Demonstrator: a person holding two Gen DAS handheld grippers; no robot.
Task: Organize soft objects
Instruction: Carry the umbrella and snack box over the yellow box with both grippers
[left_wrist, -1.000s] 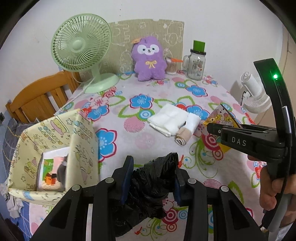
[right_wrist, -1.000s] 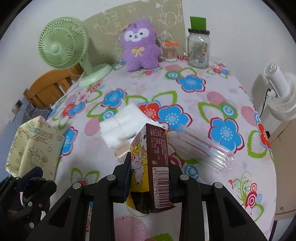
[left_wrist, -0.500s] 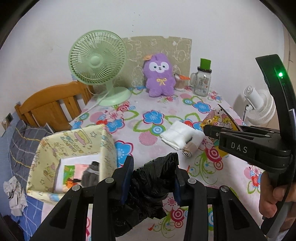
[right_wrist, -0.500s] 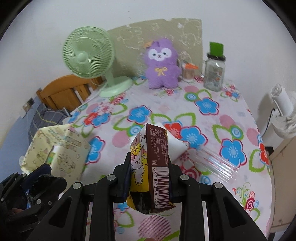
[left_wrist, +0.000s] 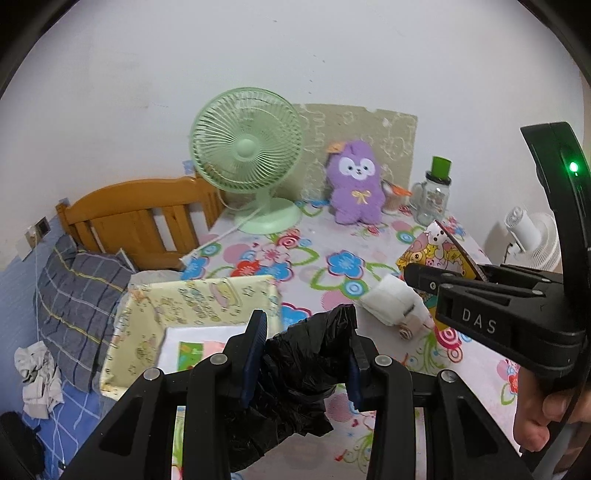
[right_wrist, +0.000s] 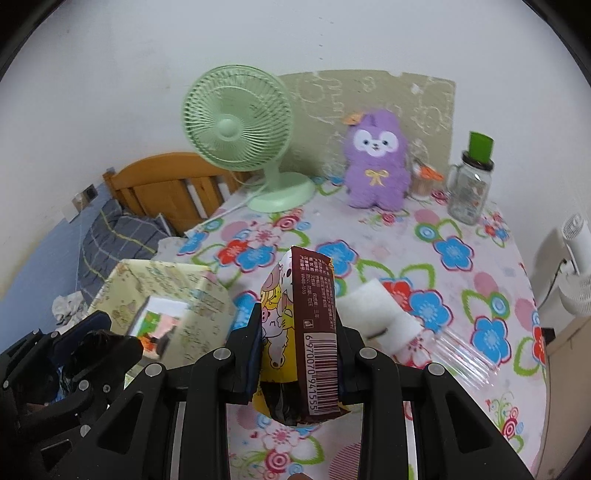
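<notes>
Currently, this is how things stand:
- Your left gripper (left_wrist: 304, 350) is clamped on a crumpled black bag (left_wrist: 295, 373); the bag bulges out between both fingers and hangs below them.
- Your right gripper (right_wrist: 297, 354) is closed on a pack (right_wrist: 306, 332) with cartoon print and a barcode, held upright above the table (right_wrist: 461, 236).
- The yellow box (left_wrist: 199, 299) sits at the table's left edge, open at the top, just beyond the bag.
- White cloths (left_wrist: 391, 301) lie on the table between the box and the pack.
- A green fan (left_wrist: 247, 147), a purple plush (left_wrist: 356, 184) and a jar (left_wrist: 432, 195) stand at the far edge.
</notes>
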